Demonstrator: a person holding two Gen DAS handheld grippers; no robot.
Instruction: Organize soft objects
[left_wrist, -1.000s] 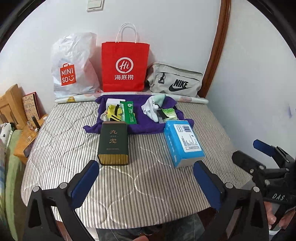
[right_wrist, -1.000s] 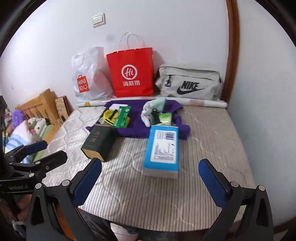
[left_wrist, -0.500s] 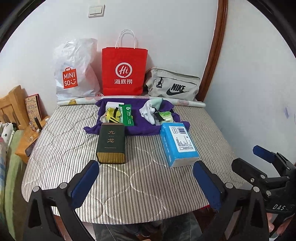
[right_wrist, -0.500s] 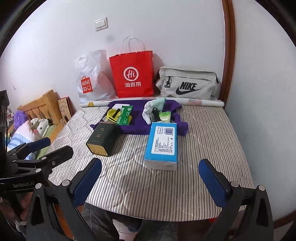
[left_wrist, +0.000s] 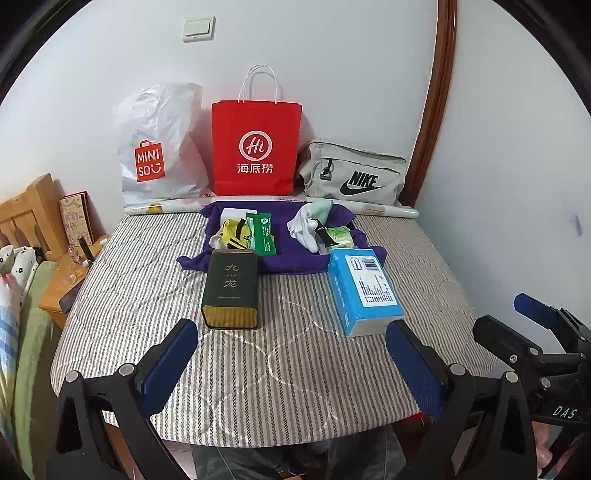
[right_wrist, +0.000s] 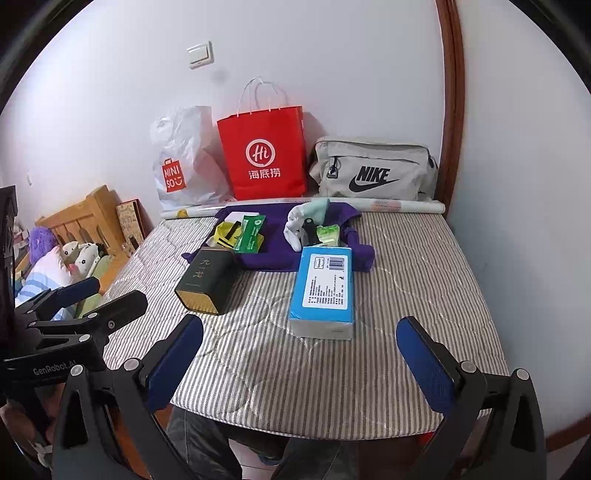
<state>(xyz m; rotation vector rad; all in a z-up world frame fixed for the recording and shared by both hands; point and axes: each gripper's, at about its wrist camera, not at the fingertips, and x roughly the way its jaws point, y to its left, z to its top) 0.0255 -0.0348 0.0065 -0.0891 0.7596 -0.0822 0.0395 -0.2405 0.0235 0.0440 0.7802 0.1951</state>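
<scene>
Blue pads line both of your grippers. Your left gripper (left_wrist: 291, 363) hangs over the near edge of the striped mattress (left_wrist: 280, 369) with its fingers spread wide and nothing between them. Your right gripper (right_wrist: 301, 360) hangs beside it in the same condition: fully spread, empty, clear of every object.

Two rigid items lie between the grippers and the soft objects. The dark green tin (left_wrist: 231, 288) lies flat ahead of the left gripper, gold end toward you, its far end touching the front edge of the purple cloth (left_wrist: 291, 254). The blue box (right_wrist: 323, 290) lies flat ahead of the right gripper, long axis running from you toward the wall, its far end overlapping the cloth's right front corner.

The cloth lies across the far half of the mattress. On its right part sits the white sock bundle (left_wrist: 304, 227), with a small green packet (left_wrist: 341, 236) just beside it. On its left part lie a yellow-and-black item (left_wrist: 234, 234) and a green sachet (left_wrist: 262, 232), long axis pointing toward the wall.

Against the wall stand a white shopping bag (left_wrist: 159, 147), a red paper bag (left_wrist: 255, 147) and a grey pouch (left_wrist: 354, 177).
</scene>
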